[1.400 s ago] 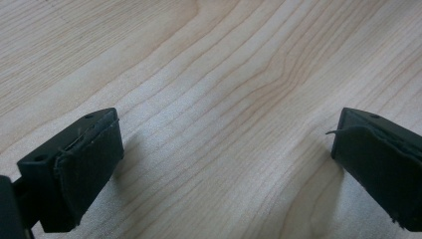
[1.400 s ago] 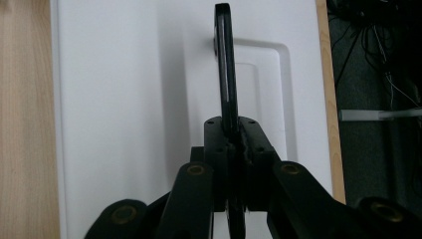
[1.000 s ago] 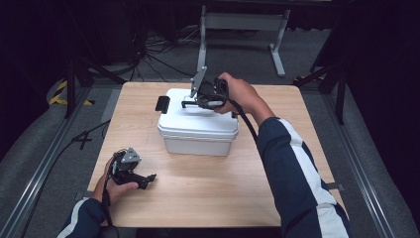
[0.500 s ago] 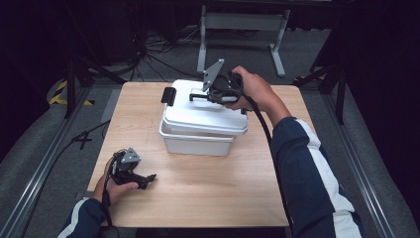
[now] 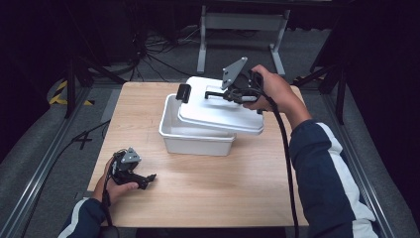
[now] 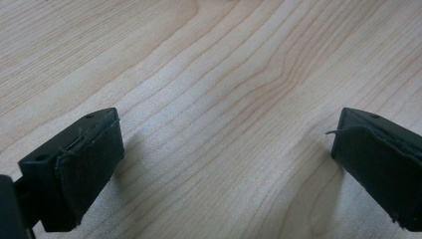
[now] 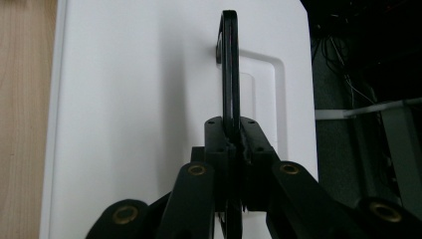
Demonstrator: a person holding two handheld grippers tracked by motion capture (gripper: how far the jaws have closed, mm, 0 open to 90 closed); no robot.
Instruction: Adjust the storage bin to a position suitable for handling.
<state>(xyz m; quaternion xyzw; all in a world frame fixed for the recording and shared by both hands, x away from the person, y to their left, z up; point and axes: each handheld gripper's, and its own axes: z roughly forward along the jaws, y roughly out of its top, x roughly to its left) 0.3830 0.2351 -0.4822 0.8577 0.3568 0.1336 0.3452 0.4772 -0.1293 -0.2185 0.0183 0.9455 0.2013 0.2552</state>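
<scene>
High view: right tool pinches the lid by its black handle, lid tilted above the open bin. Lid seems light, stiff, slick plastic; the handle is the sure hold. Left tool rests spread on the bench.

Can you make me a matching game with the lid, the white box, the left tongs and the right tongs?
Things:
1. lid
2. white box
3. left tongs
4. right tongs

States:
A. open, low over bare wood near the table's front
B. lifted, tilted and shifted off to one side
C. shut on the lid's black handle
D. sitting on the table with its top partly uncovered

Pairs: 1-B, 2-D, 3-A, 4-C
</scene>
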